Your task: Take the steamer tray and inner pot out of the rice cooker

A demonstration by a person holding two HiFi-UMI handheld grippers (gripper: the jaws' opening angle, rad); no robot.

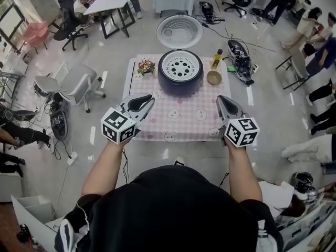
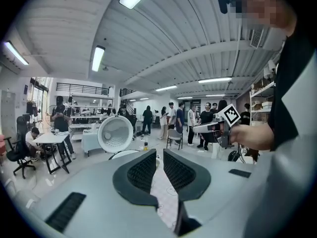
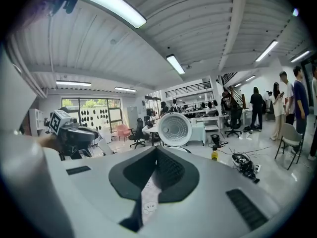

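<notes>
The dark blue rice cooker [image 1: 180, 80] stands at the far middle of the table, its round white lid [image 1: 179, 31] swung open behind it. A white steamer tray [image 1: 181, 66] with holes sits in its top; the inner pot is hidden below. My left gripper [image 1: 151, 100] hovers over the table's near left, jaws a narrow gap apart with nothing between them [image 2: 159, 152]. My right gripper [image 1: 220, 98] hovers over the near right, shut and empty [image 3: 156, 150]. Both point toward the cooker and stand short of it. The open lid [image 2: 115, 134] shows ahead in both gripper views [image 3: 174, 129].
The table [image 1: 157, 125] has a pink checked cloth. A small flower pot [image 1: 146, 66] stands left of the cooker; a yellow bottle [image 1: 216, 58] and a wooden bowl [image 1: 214, 77] stand to its right. A grey office chair [image 1: 79, 85] is on the left; people stand around.
</notes>
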